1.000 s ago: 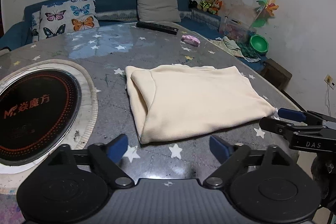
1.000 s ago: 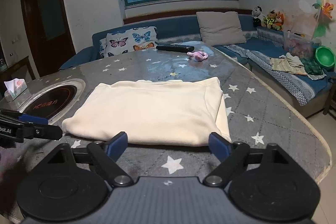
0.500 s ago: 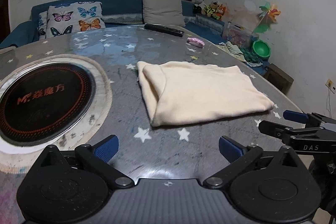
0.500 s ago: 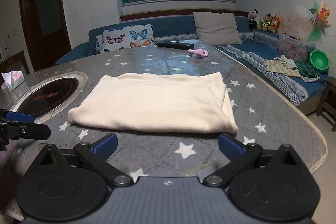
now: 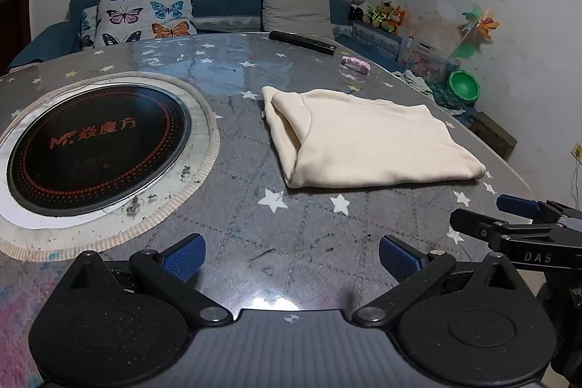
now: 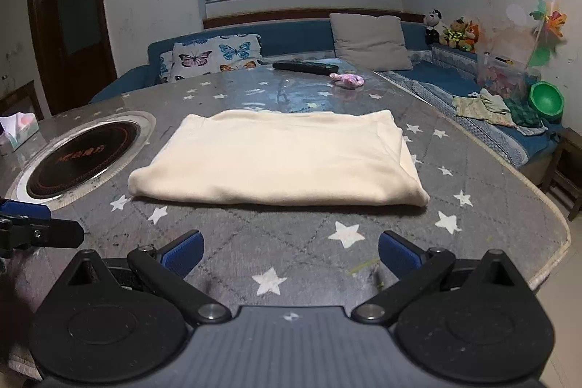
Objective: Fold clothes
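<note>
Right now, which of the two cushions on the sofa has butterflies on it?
The white cushion toward the left end of the sofa, printed with coloured butterflies. The other cushion, further right, is plain grey.

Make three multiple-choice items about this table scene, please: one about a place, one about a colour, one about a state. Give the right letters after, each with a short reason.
1. Where does the black remote control lie?
A. on the folded garment
B. at the far end of the table, beyond the garment
C. inside the round cooktop

2. What colour is the folded garment?
A. cream
B. dark blue
C. green

3. How do the right tongs stand?
A. shut on the garment
B. shut on nothing
C. open, with nothing between them

Answers:
1. B: the remote rests on the table near the sofa, next to a small pink object.
2. A: the cloth is a pale cream in both views.
3. C: their blue pads stand wide apart, and only star-patterned table shows between them, short of the garment.
</note>
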`<state>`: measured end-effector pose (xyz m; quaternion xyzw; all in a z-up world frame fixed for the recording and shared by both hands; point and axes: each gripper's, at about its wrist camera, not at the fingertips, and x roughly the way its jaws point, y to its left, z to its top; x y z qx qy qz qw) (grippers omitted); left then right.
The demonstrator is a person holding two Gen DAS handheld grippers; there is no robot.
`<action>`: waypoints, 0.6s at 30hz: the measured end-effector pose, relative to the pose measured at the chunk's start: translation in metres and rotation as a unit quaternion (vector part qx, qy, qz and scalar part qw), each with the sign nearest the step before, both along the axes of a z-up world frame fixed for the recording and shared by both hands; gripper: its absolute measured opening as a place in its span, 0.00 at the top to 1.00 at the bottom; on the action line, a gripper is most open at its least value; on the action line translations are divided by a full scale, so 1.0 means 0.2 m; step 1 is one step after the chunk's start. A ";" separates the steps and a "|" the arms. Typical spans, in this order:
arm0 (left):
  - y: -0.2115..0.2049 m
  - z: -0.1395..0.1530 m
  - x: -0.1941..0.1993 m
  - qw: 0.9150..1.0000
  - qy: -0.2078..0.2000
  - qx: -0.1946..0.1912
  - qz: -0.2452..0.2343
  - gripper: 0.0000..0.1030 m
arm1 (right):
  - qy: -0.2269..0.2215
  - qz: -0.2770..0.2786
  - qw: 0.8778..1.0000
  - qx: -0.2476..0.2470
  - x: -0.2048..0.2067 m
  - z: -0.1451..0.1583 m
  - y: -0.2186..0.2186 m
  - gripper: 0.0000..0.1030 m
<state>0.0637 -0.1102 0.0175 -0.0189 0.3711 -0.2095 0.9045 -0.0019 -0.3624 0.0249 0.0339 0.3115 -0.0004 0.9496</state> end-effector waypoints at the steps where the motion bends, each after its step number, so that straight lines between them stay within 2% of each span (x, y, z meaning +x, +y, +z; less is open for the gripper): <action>1: 0.00 0.00 0.00 1.000 -0.001 0.001 0.000 0.00 | 0.001 0.000 1.000 0.000 0.00 0.00 0.00 0.00; 18: -0.04 0.00 -0.08 1.000 -0.009 0.013 0.002 0.00 | -0.003 0.004 1.000 -0.001 -0.08 0.00 0.05 0.00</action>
